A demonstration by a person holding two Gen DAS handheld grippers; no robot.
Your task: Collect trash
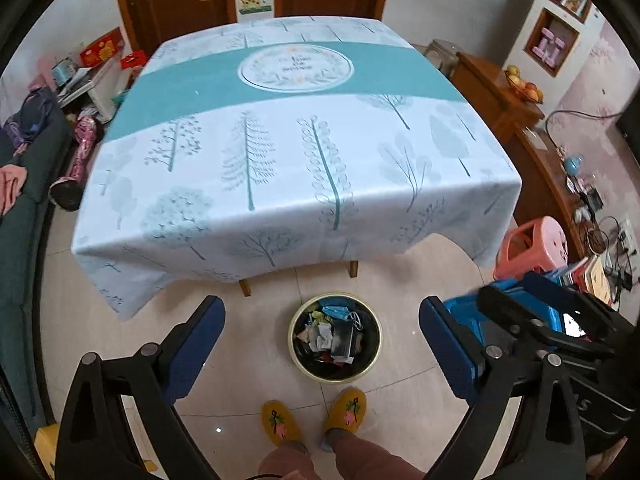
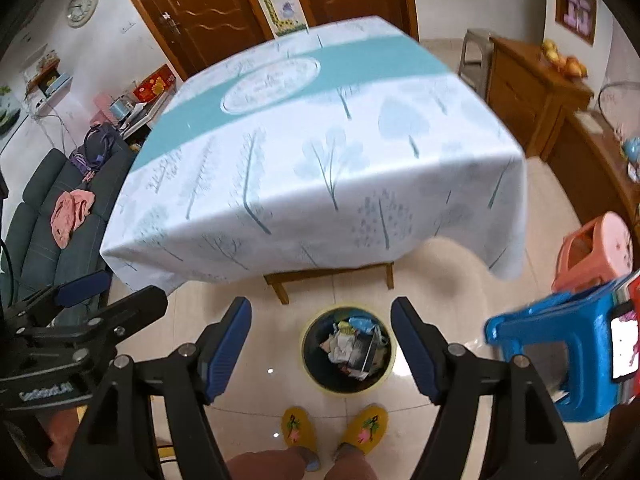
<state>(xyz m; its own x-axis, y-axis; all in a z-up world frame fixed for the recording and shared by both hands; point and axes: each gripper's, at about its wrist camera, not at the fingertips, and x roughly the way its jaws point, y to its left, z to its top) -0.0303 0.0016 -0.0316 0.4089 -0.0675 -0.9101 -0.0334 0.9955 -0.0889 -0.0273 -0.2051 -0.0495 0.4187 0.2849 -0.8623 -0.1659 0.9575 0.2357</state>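
Observation:
A round yellow-rimmed trash bin (image 1: 335,376) stands on the tiled floor in front of the table, holding paper scraps, a blue mask and wrappers; it also shows in the right wrist view (image 2: 347,387). My left gripper (image 1: 322,344) is open and empty, held above the bin. My right gripper (image 2: 321,346) is open and empty, also above the bin. The right gripper shows at the right edge of the left wrist view (image 1: 532,320), and the left gripper at the left edge of the right wrist view (image 2: 80,308).
A table with a white and teal tree-print cloth (image 1: 280,152) stands just beyond the bin. A pink stool (image 2: 592,252) and a blue stool (image 2: 560,352) are to the right. A dark sofa (image 2: 48,216) is at the left. The person's yellow slippers (image 1: 316,416) are below.

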